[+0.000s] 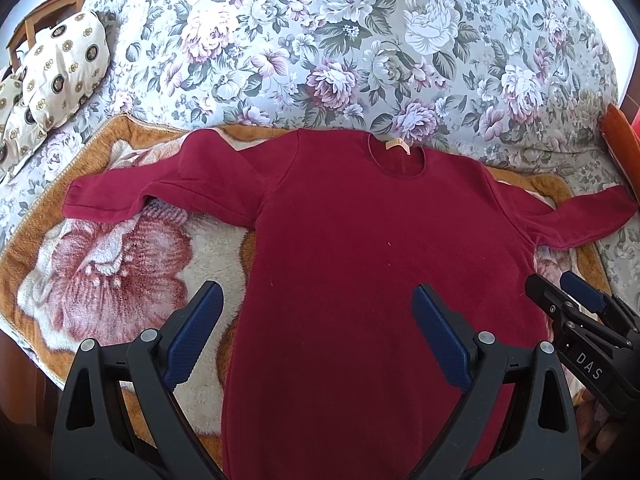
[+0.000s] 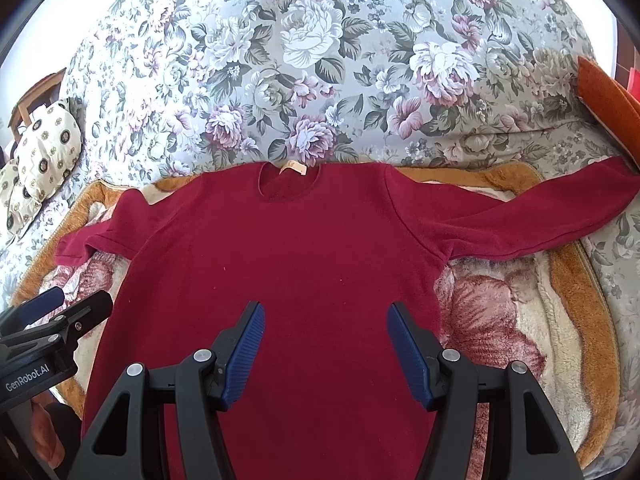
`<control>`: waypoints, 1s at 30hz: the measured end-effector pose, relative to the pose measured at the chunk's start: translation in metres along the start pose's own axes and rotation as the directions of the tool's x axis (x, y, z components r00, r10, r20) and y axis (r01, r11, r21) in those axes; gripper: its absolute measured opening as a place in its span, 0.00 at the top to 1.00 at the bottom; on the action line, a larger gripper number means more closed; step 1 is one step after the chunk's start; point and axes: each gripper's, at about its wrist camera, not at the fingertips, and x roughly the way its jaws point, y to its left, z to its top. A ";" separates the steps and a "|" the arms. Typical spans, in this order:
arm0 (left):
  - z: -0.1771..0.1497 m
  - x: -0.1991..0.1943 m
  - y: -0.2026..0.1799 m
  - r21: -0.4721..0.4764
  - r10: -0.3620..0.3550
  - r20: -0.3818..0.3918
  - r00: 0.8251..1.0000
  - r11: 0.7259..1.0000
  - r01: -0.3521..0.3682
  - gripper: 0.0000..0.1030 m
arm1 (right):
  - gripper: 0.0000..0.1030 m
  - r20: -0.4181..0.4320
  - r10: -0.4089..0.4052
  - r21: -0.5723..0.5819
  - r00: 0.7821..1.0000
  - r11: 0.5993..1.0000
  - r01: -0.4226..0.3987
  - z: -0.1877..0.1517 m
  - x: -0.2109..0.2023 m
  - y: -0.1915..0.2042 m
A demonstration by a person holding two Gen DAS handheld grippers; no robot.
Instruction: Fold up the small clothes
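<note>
Bed [image 1: 360, 40], covered with a flowered spread; over its near part lies a plush blanket [image 1: 100, 280] with a brown border and a large rose pattern. Patterned pillow [image 1: 60, 68] at the far left; an orange cushion [image 2: 600, 88] at the far right edge.

Item: one small dark red long-sleeved top [image 1: 360, 260], flat on the blanket, unfolded. Neck opening [image 1: 396, 160] with a pale label faces away from the person; hem toward the person, out of sight below both views. Long axis of the body runs near to far; sleeves spread crosswise. Left sleeve [image 1: 120, 200] bent and rumpled near the shoulder; right sleeve [image 2: 540, 216] straight, its cuff reaching past the blanket onto the spread.

Left claw [image 1: 320, 340]: wide open, empty, poised over the top's left edge, one finger above the blanket, the other above the cloth.

Right claw [image 2: 324, 352]: open, empty, over the middle of the lower body.

Step judged: first grasp not yet made. Advice: smooth the left sleeve first; pinch each sleeve near its cuff, taking only the top and not the plush beneath; lay the sleeves across the chest, then bring the hem toward the neck, keeping edges parallel to the long axis.
</note>
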 end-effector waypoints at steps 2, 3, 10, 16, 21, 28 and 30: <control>0.002 0.003 0.000 -0.003 -0.001 -0.004 1.000 1.000 0.001 0.07 | 0.40 -0.004 -0.001 0.004 1.000 1.000 0.001 0.002 0.003 0.000; 0.003 0.004 0.000 -0.003 -0.001 -0.005 1.000 1.000 0.001 0.07 | 0.40 -0.006 -0.001 0.005 1.000 1.000 0.001 0.002 0.005 0.000; 0.010 0.014 0.000 -0.011 -0.001 -0.012 1.000 1.000 0.001 0.07 | 0.40 -0.026 -0.010 0.011 1.000 1.000 0.010 0.008 0.020 0.001; 0.014 0.027 0.003 -0.026 -0.007 -0.026 1.000 1.000 0.006 0.07 | 0.40 -0.047 -0.014 0.020 0.999 1.000 0.015 0.009 0.033 0.001; 0.017 0.033 0.003 -0.028 -0.008 -0.030 1.000 1.000 0.007 0.07 | 0.40 -0.061 -0.020 0.017 0.998 1.000 0.021 0.012 0.044 0.004; 0.021 0.045 0.005 -0.043 -0.008 -0.040 0.999 0.999 0.006 0.07 | 0.40 -0.078 -0.015 0.028 0.997 0.999 0.017 0.015 0.059 0.005; 0.022 0.049 0.007 -0.052 -0.008 -0.047 0.999 0.999 0.006 0.07 | 0.40 -0.086 -0.016 0.025 0.996 1.000 0.018 0.016 0.062 0.006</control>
